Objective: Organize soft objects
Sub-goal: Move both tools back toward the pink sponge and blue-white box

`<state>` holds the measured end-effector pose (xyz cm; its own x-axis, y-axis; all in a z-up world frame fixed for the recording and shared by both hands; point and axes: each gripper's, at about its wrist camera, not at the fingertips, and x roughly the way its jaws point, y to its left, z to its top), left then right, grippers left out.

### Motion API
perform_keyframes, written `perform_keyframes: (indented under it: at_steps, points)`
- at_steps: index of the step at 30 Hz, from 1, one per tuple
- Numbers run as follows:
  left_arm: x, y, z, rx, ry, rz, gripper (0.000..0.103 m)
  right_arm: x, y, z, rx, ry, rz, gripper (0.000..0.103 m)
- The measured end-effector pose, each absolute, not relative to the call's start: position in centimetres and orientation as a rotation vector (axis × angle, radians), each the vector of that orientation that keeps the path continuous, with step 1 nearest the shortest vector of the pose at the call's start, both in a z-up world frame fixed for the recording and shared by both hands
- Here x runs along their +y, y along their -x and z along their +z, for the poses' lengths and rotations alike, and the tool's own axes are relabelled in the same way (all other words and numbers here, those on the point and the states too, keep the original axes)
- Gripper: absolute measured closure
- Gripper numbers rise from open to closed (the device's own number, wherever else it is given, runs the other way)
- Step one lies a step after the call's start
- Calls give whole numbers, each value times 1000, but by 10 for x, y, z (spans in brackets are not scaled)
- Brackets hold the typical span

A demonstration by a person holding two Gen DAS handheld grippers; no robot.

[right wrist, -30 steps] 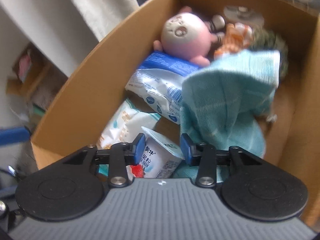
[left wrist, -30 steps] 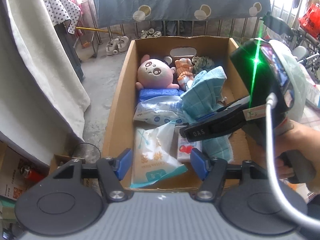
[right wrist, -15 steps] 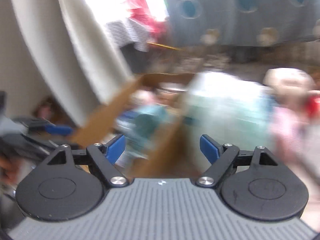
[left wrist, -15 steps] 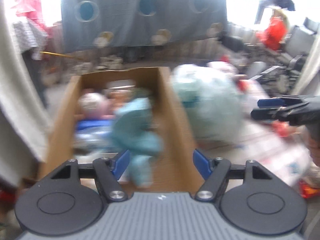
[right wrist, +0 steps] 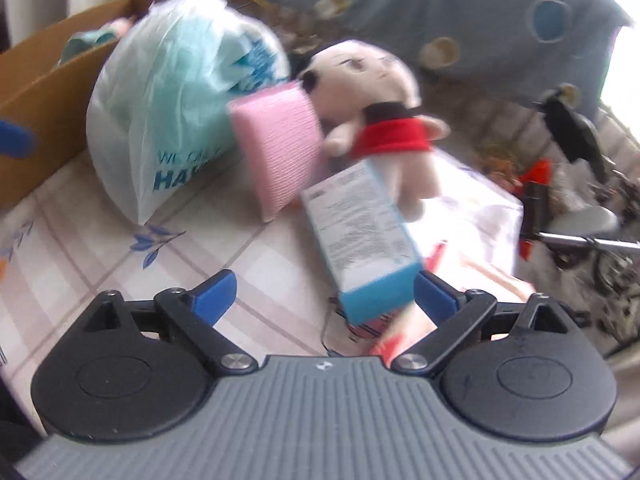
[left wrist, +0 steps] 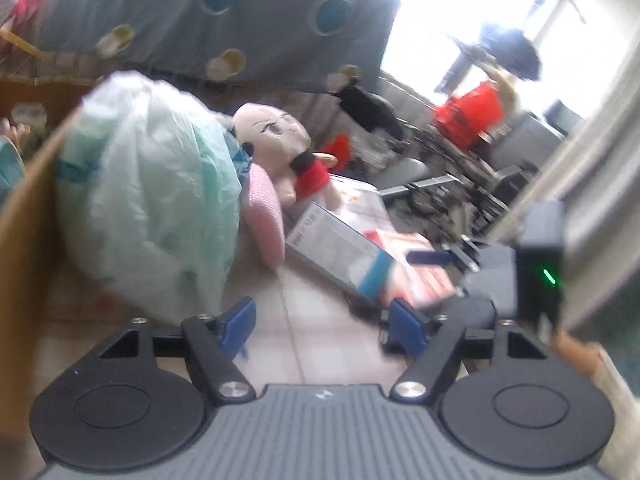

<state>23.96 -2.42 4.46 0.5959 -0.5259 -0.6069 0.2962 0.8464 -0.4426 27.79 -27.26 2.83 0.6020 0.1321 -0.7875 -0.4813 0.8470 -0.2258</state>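
Observation:
On the checked tablecloth (right wrist: 100, 256) lie a pale green plastic bag (right wrist: 168, 92) (left wrist: 148, 208), a pink sponge-like pad (right wrist: 276, 152) (left wrist: 264, 212), a plush doll in a red top (right wrist: 380, 104) (left wrist: 280, 136) and a blue-ended carton (right wrist: 364, 232) (left wrist: 340, 248). My left gripper (left wrist: 320, 324) is open and empty in front of the bag and the carton. My right gripper (right wrist: 324, 296) is open and empty, with the carton's blue end just ahead between its fingers. It shows in the left wrist view at the right (left wrist: 460, 260).
The cardboard box (right wrist: 44, 80) (left wrist: 24, 208) with a teal towel (right wrist: 88, 40) stands at the left, against the bag. Pink-and-red packets (right wrist: 460, 280) lie under the carton. A dotted grey blanket (left wrist: 200, 20) hangs behind. Clutter and a red bag (left wrist: 472, 112) are at the far right.
Both grippers have swung right, away from the box's inside to the table beside it. The right gripper has opened wide; the left stays open.

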Motion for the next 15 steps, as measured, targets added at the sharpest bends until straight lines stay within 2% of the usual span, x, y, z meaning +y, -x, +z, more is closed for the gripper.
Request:
perform_keyframes:
  at_steps: [6, 12, 14, 15]
  points:
    - [-65, -306, -5, 806, 373, -393, 34, -254, -314, 6, 831, 564, 381, 2]
    - [-70, -339, -33, 803, 441, -270, 34, -242, -363, -24, 945, 625, 316, 2]
    - [-68, -340, -33, 783, 439, -264, 34, -242, -374, -34, 999, 589, 330, 7]
    - [-68, -340, -34, 770, 434, -260, 34, -244, -375, -34, 989, 546, 331, 21]
